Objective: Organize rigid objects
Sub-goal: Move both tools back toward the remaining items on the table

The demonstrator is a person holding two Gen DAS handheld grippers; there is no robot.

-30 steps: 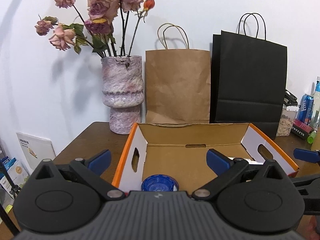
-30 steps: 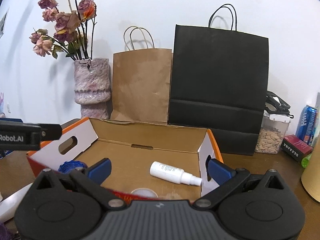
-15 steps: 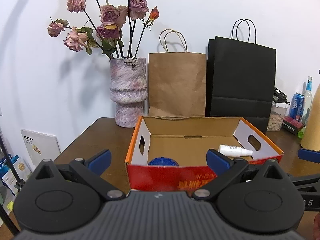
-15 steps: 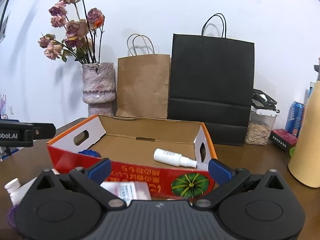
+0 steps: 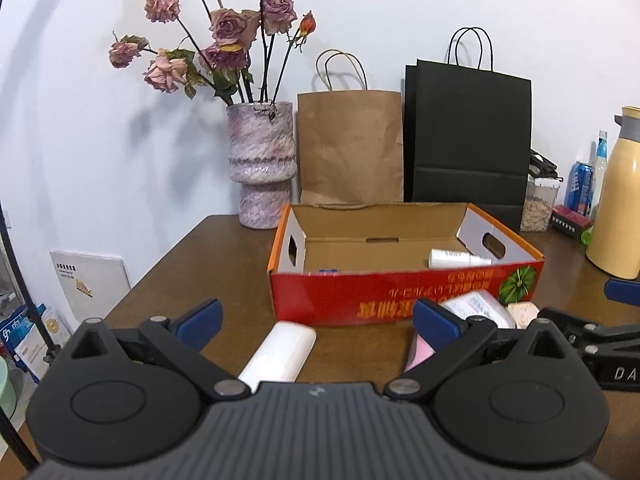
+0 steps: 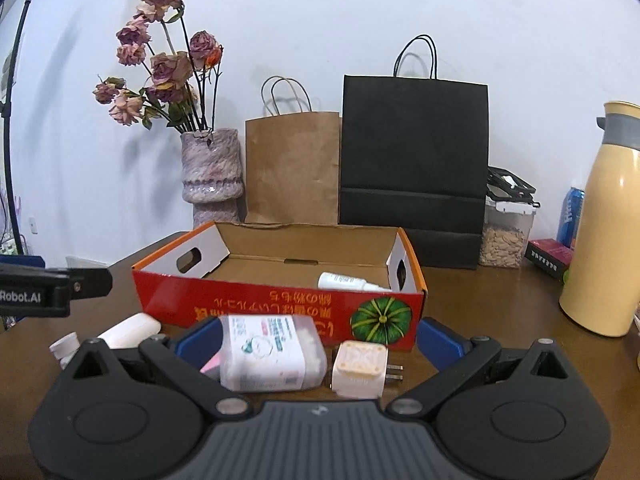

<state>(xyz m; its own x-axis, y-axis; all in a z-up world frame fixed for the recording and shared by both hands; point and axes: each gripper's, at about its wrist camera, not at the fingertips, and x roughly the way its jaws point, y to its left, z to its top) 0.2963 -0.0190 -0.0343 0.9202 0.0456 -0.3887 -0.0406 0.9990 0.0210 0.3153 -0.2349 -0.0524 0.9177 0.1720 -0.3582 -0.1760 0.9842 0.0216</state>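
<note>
1. The left gripper [image 5: 316,318] was held level in front of the cardboard box [image 5: 400,300], jaws spread wide and empty; a white tube [image 5: 280,356] lay on the counter [image 5: 208,276] between them.
2. The right gripper [image 6: 316,340] was also level before the box, jaws wide apart, gripping nothing.
3. A clear plastic container [image 6: 272,354] and a white plug adapter [image 6: 360,368] lay side by side just in front of the box.
4. A white spray bottle [image 6: 348,282] lay inside the box, near its right wall.
</note>
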